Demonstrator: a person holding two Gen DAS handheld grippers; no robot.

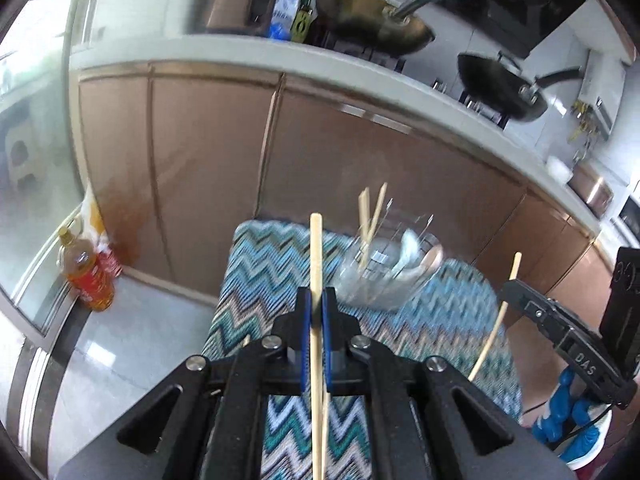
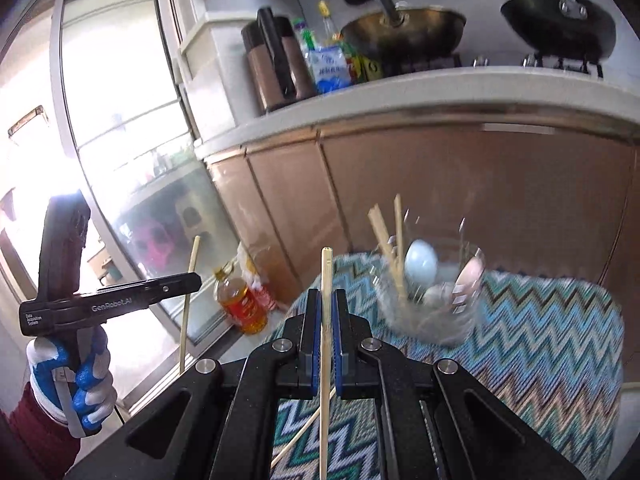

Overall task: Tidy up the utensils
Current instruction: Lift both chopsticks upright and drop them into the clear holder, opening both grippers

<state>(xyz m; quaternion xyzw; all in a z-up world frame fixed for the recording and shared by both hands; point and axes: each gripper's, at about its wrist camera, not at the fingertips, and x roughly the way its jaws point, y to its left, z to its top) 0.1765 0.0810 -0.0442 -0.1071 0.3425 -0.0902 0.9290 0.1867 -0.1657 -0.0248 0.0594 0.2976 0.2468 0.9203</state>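
My left gripper point(image 1: 317, 294) is shut on a light wooden chopstick point(image 1: 316, 248) that sticks out past its blue pads, above a zigzag-patterned cloth point(image 1: 272, 256). My right gripper point(image 2: 327, 296) is shut on a second chopstick point(image 2: 326, 272) in the same way. A clear glass jar point(image 1: 384, 276) point(image 2: 432, 300) stands on the cloth ahead of both, holding a pair of chopsticks point(image 2: 390, 240) and pale spoons point(image 2: 420, 266). Each wrist view shows the other gripper from the side: the right gripper point(image 1: 506, 286) and the left gripper point(image 2: 198, 280). Another chopstick point(image 2: 300, 436) lies on the cloth.
Brown cabinet doors point(image 1: 340, 160) and a white counter edge point(image 2: 360, 108) rise behind the table. Two woks point(image 2: 404, 32) point(image 2: 560, 28) sit on the stove. An oil bottle point(image 1: 86, 276) stands on the floor by a glass door point(image 2: 120, 120). A gloved hand point(image 2: 80, 380) holds the left gripper.
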